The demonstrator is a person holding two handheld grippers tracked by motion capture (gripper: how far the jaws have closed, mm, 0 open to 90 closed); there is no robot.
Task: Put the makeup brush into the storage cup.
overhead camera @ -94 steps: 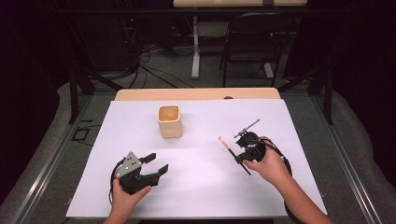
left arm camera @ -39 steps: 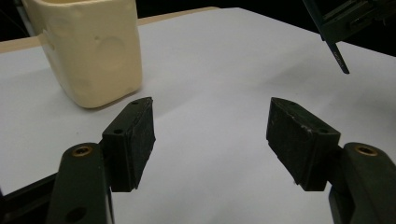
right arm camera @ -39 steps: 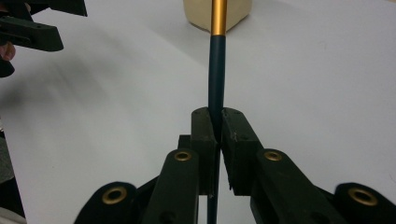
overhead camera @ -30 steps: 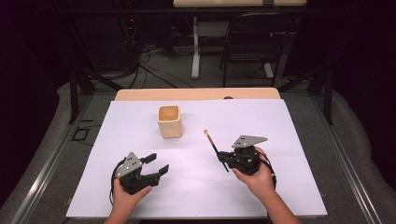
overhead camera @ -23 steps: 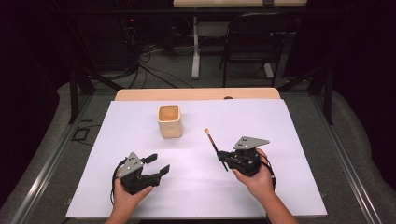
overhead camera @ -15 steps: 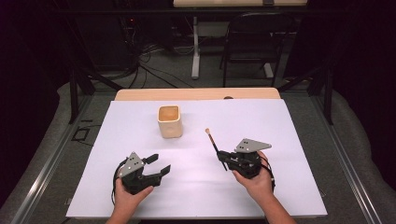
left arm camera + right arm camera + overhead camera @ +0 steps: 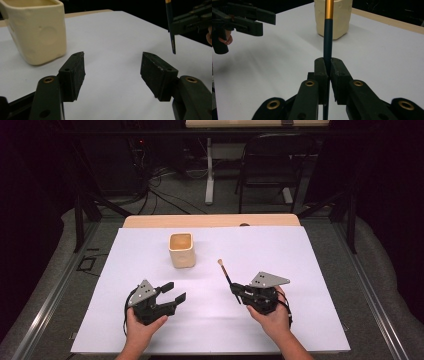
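A cream square cup (image 7: pixel 181 250) stands on the white table cover (image 7: pixel 300 250), left of centre. My right gripper (image 7: pixel 235 292) is shut on a dark brush (image 7: pixel 226 272) with an orange ferrule, which slants up and away from the jaws. In the right gripper view the brush (image 7: pixel 328 32) rises from between the closed pads (image 7: pixel 337 75), with the cup (image 7: pixel 333 17) behind it. My left gripper (image 7: pixel 174 291) rests at the front left. It is open with nothing between its jaws, which have just been closing a little. The left gripper view has the cup (image 7: pixel 37 32) ahead on the left.
The white cover spans most of the table, with a bare wooden strip (image 7: pixel 210 221) along the far edge. Beyond the table stand a dark chair (image 7: pixel 265 170) and floor cables. In the left gripper view, the other gripper (image 7: pixel 192 21) and brush (image 7: pixel 170 30) are at the upper right.
Since the oldest frame, my right gripper has carried the brush left and nearer to the person. Over the last second both hands stay put and the left jaws narrow slightly.
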